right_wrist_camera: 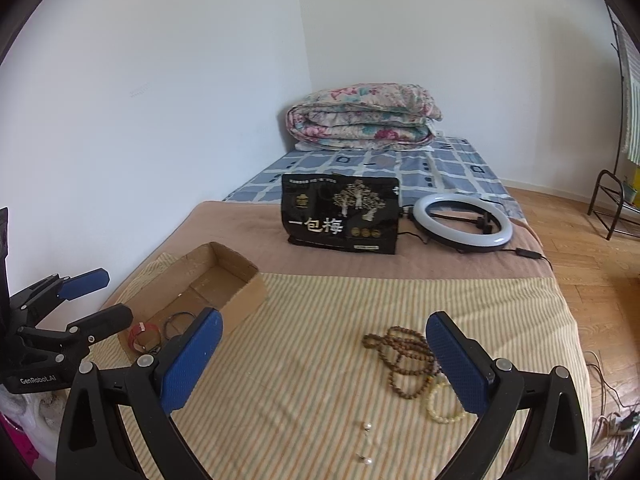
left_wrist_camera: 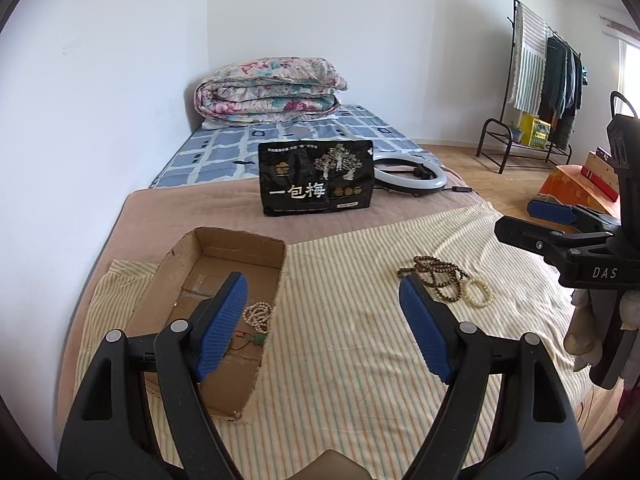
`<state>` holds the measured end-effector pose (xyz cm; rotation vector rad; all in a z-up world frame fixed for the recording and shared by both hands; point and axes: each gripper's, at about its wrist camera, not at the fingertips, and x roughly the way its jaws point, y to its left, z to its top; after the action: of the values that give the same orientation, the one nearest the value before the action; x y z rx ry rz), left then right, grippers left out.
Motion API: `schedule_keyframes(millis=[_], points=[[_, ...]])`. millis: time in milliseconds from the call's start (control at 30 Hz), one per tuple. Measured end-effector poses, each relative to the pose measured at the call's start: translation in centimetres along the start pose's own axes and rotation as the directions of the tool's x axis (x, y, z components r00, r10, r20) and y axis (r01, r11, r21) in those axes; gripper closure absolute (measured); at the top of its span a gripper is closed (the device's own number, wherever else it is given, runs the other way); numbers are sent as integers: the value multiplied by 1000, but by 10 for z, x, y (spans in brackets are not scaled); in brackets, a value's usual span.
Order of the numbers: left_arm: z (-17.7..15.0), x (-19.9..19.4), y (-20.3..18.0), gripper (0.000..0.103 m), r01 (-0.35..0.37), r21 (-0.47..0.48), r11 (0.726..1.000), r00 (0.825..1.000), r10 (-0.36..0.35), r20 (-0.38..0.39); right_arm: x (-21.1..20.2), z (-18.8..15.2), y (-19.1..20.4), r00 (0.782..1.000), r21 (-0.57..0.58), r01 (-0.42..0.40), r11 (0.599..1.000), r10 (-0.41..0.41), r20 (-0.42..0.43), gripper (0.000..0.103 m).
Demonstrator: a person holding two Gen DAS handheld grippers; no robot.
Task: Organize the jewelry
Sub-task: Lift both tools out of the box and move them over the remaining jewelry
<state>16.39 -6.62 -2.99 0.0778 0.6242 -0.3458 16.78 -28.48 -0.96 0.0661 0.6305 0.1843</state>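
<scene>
Hovering wide open and empty, the right gripper (right_wrist_camera: 324, 364) and left gripper (left_wrist_camera: 324, 328) are facing the brown bead strand (right_wrist_camera: 404, 360) lying beside the cardboard box (left_wrist_camera: 240, 248), which is best pinched where the loops are bunching.

1. You work over a bed (right_wrist_camera: 248, 220) spread with a striped yellow cloth (right_wrist_camera: 320, 360); a tan blanket and a blue checked sheet lie beyond it.
2. The cardboard box (left_wrist_camera: 248, 248) sits on the cloth's left part.
3. Right of the box lie brown beads (right_wrist_camera: 404, 360), with a cream bracelet (right_wrist_camera: 440, 404) touching them.
4. Two pearl earrings (right_wrist_camera: 367, 426) lie nearer you than the beads.
5. Beyond the box stands a black bag (right_wrist_camera: 340, 216), a ring light (right_wrist_camera: 462, 220) just to its right.
6. Farthest from the box rests a folded floral quilt (right_wrist_camera: 364, 120).
</scene>
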Motion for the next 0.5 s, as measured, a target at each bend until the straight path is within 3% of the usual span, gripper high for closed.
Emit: schedule_keyframes(millis=[500], points=[[-11,30,-30,22,52,13,999,997,-51,-58,-25,-31,-87,990,87,137,987,-135,-37,0]])
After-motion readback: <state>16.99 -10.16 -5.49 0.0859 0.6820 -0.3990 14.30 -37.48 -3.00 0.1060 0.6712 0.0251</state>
